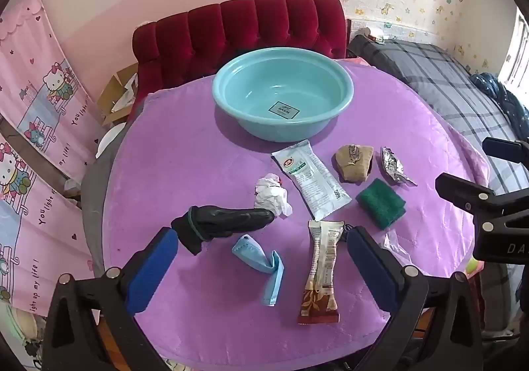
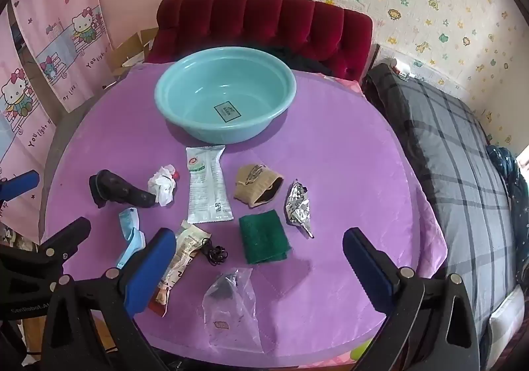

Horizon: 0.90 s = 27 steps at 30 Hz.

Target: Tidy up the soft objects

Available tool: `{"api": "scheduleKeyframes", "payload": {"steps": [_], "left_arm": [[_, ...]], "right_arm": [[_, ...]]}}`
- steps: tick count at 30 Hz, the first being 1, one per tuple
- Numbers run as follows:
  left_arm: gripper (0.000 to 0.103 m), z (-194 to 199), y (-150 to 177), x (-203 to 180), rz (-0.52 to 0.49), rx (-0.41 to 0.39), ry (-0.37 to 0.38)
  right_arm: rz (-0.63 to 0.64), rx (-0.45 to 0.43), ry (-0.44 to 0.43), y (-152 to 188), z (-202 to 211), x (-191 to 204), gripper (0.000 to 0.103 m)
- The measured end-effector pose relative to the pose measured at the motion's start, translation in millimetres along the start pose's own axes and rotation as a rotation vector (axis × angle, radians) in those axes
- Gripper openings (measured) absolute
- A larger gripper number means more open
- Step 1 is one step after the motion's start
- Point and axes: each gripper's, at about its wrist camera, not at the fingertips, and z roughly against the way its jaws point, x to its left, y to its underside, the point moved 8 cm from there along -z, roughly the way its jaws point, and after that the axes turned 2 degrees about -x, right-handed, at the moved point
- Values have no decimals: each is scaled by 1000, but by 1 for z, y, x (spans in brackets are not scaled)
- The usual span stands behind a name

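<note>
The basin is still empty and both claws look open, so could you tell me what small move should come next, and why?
Probably lower the left claw onto the blue cloth lying between its open fingers; it is soft, nearest, and the basin holds nothing yet.

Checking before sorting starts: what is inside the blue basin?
Nothing loose: the blue basin holds only a dark square label on its floor. The near inner wall is hidden behind its rim in both views.

Bare purple cloth (image 2: pixel 347 172) lies right of the foil wrapper (image 2: pixel 299 207); small items crowd the ground before the basin (image 2: pixel 224 95)
</note>
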Motion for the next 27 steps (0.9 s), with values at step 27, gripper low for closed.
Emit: {"api": "scheduleKeyframes", "payload": {"steps": [27], "left_arm": [[103, 6, -1, 0, 9, -6, 5]], "right_arm": [[0, -2, -13, 0, 3, -1, 103]]}}
